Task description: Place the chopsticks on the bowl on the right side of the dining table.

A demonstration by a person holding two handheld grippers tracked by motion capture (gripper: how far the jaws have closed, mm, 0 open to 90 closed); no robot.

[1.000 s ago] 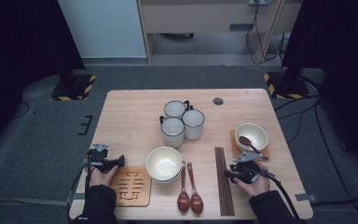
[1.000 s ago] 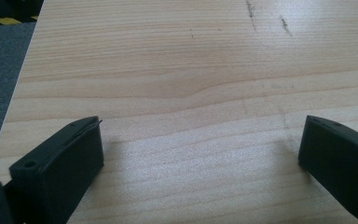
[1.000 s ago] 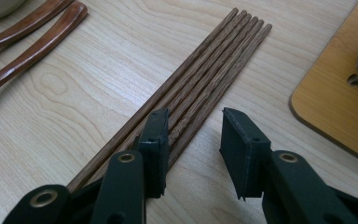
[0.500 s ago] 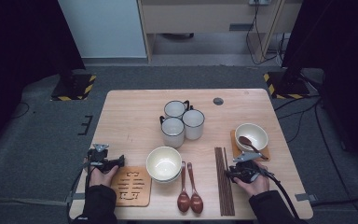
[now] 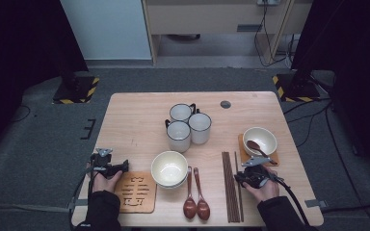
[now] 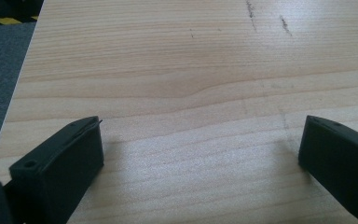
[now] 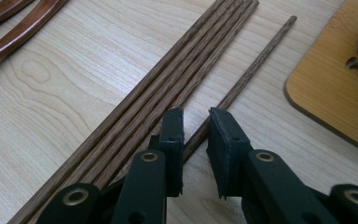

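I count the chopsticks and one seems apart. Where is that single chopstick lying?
In the right gripper view the single chopstick lies on the table just right of the chopstick bundle, left of the wooden coaster, its near end between the right tongs.

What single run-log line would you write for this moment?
right gripper: jaws just closing astride lone chopstick, gap visible, not yet clamped | left gripper: open over bare table | chopstick bundle: untouched

Dark brown chopsticks [image 7: 177, 84] on pale wood-grain table [image 5: 135, 120]. Black right gripper [image 7: 196, 126], black left gripper [image 5: 121, 166]. Reddish-brown spoons [image 5: 195, 204]. Cream bowl [image 5: 169, 168]. White mugs [image 5: 189, 126], dark rims. Orange-tan trivet [image 5: 136, 191], cut-out pattern, possibly a character.
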